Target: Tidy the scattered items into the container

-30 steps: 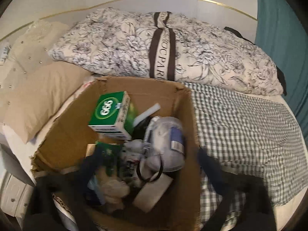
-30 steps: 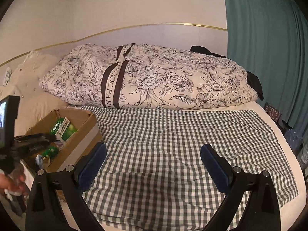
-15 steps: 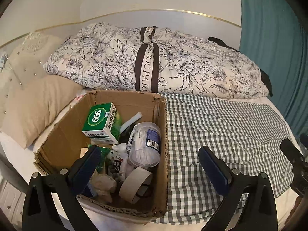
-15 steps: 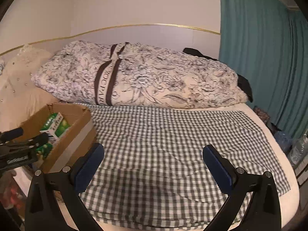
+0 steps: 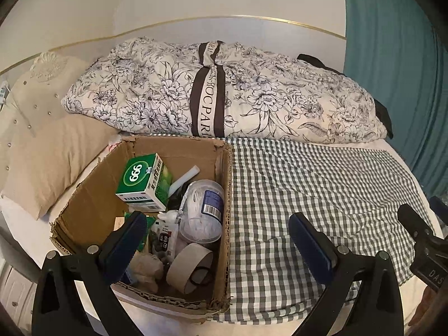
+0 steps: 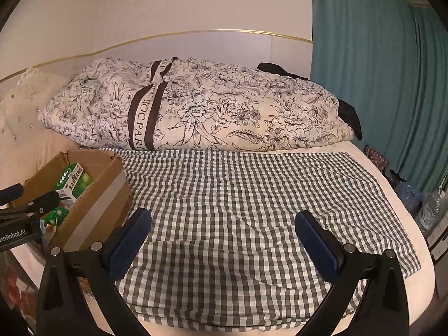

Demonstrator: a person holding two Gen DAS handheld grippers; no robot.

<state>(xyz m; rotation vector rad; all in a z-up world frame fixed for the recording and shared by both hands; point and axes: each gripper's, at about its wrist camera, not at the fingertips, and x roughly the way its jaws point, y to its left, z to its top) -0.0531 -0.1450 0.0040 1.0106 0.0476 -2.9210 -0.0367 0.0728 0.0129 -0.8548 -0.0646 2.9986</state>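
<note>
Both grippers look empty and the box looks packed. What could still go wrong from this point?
1. The cardboard box sits at the mattress edge; a nudge from the open left gripper might tip it off.
2. The green carton leans high on the pile and could slide out.
3. The tape roll near the torn front wall may roll loose.

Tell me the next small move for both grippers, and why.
Probably draw both back and stop. The left gripper and right gripper are open and empty, the cardboard box already holds the green medicine box, tape roll and the rest, and the checked cloth shows nothing loose.
</note>
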